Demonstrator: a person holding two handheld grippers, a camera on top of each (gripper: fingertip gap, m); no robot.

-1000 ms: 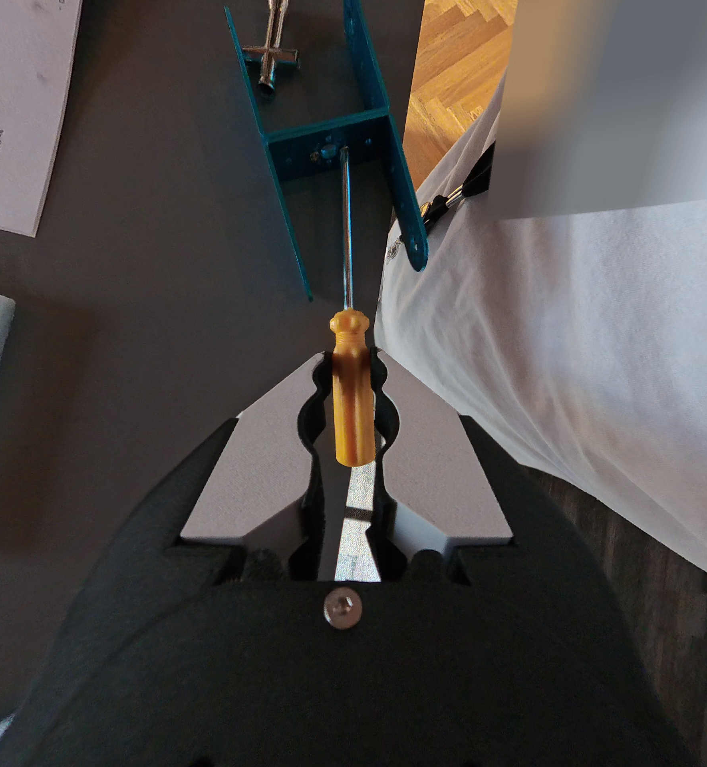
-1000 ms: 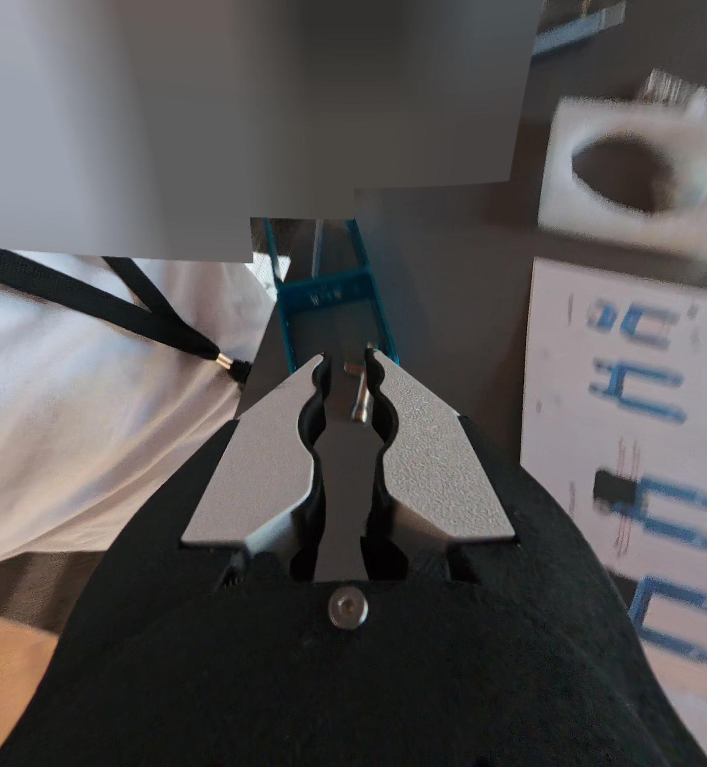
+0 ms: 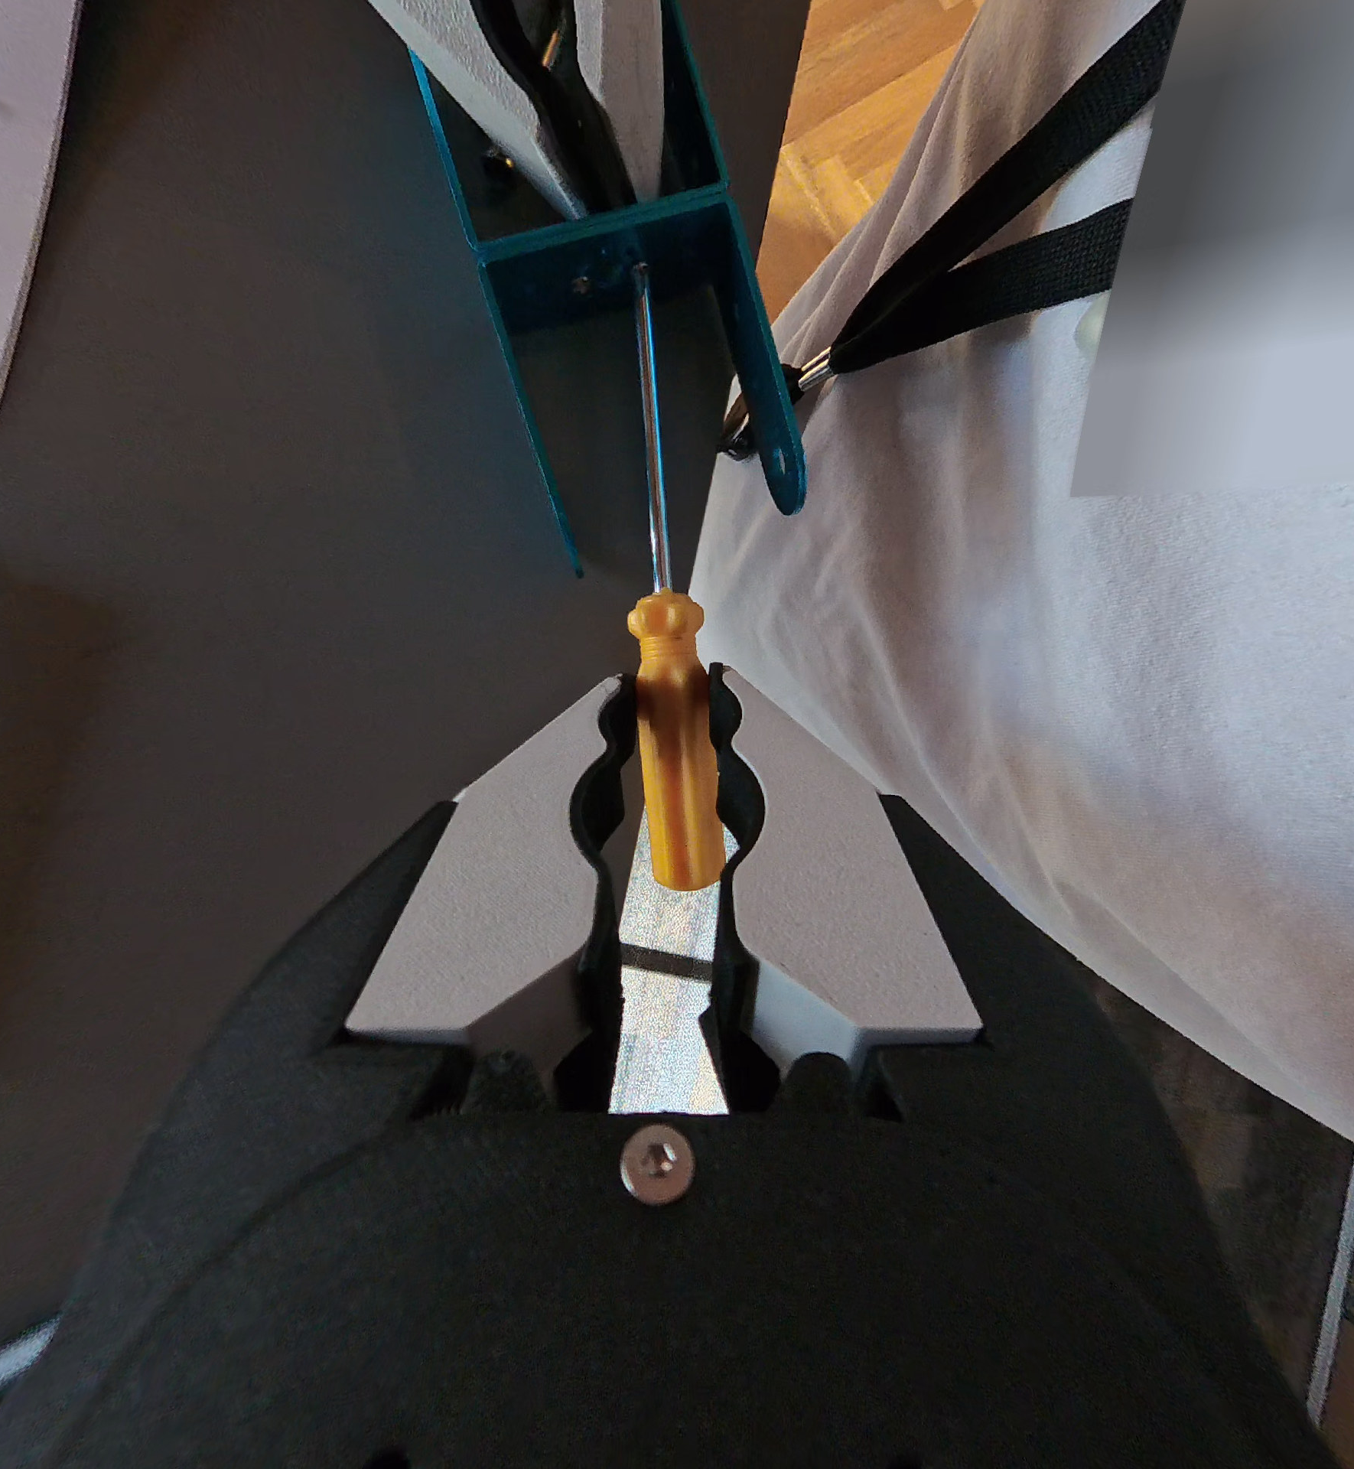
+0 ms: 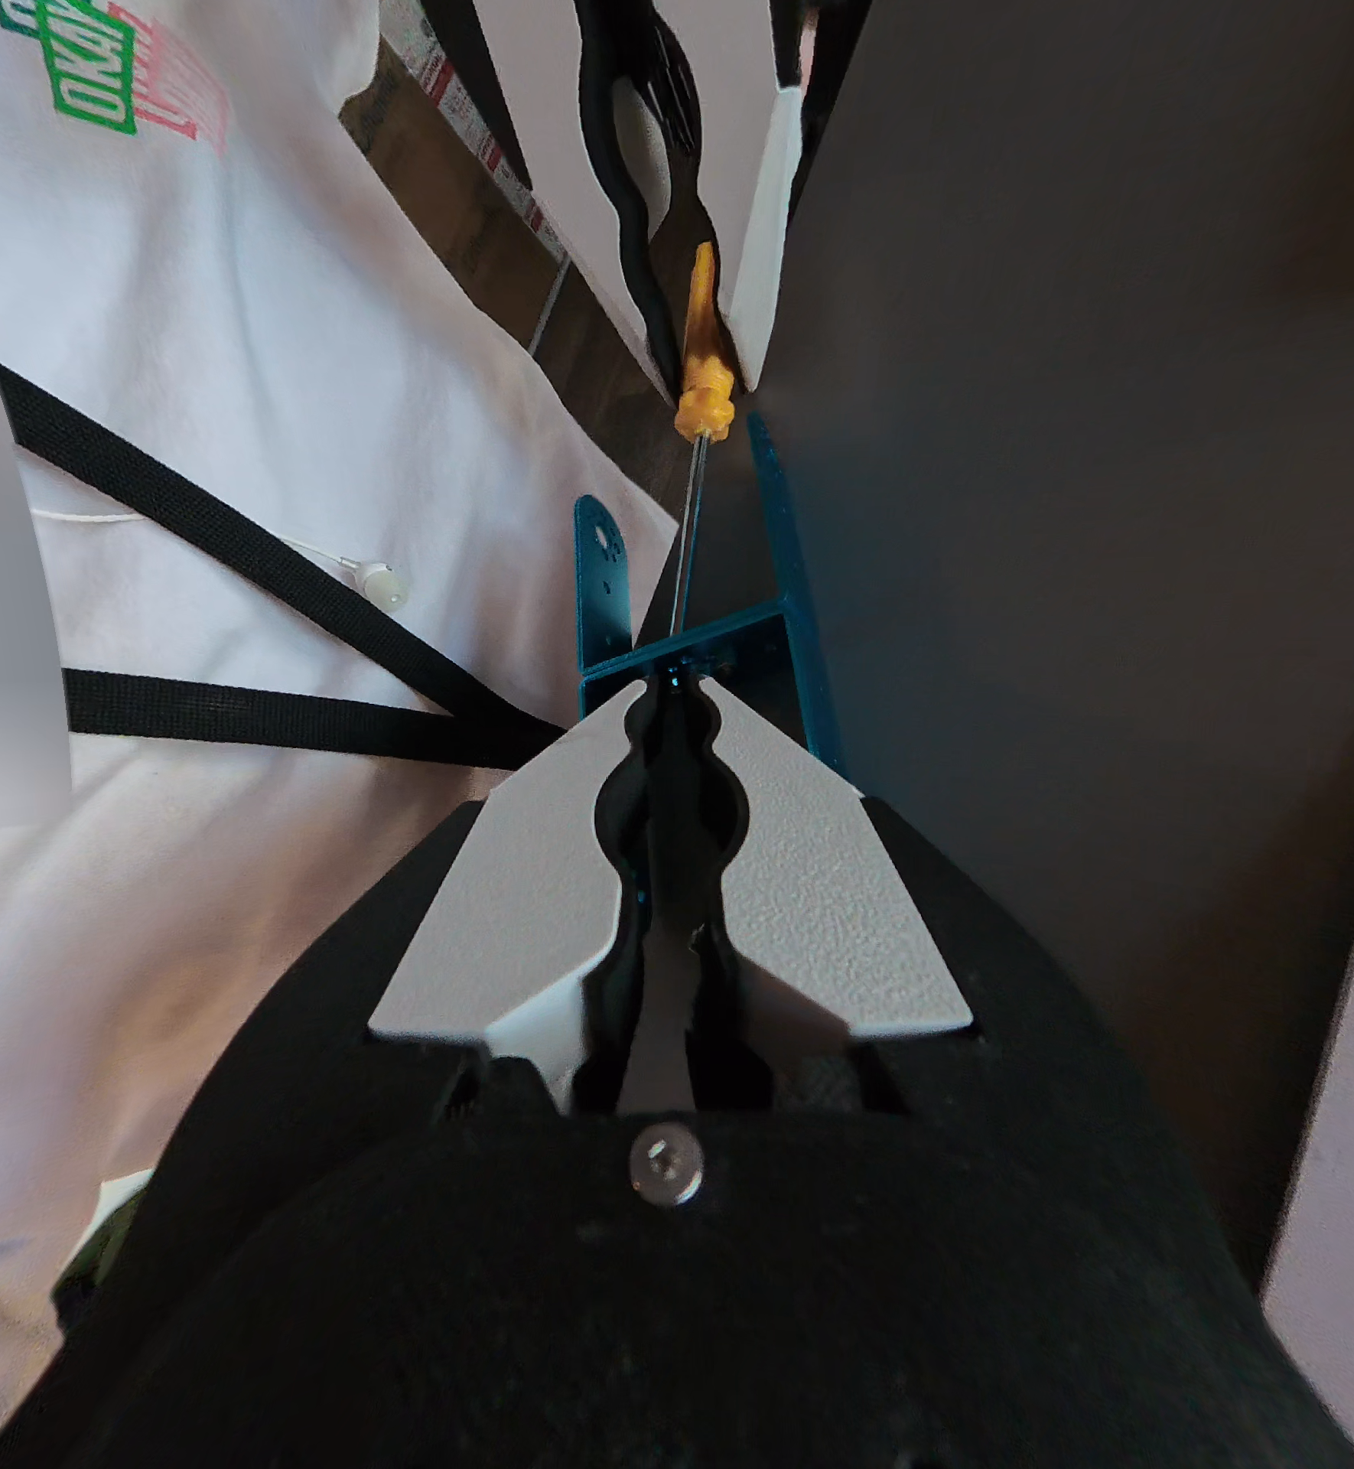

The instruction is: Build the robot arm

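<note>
Right gripper (image 4: 674, 687) now inside teal bracket (image 3: 618, 262), grip unclear | left gripper (image 3: 670, 684) fingers clamp yellow screwdriver (image 3: 674, 763)

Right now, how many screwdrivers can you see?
1: a yellow-handled screwdriver with a thin metal shaft, gripped by the left gripper, tip on the teal metal bracket's crossbar. Others may be hidden.

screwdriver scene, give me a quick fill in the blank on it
1. The left claw is shut on a screwdriver whose handle is ____.
2. The screwdriver's tip meets the cross plate of a ____ metal bracket.
3. The right claw reaches the bracket from the side ____ the screwdriver.
4. The bracket rests on a dark ____.

Missing words: yellow; blue; opposite; table
</note>
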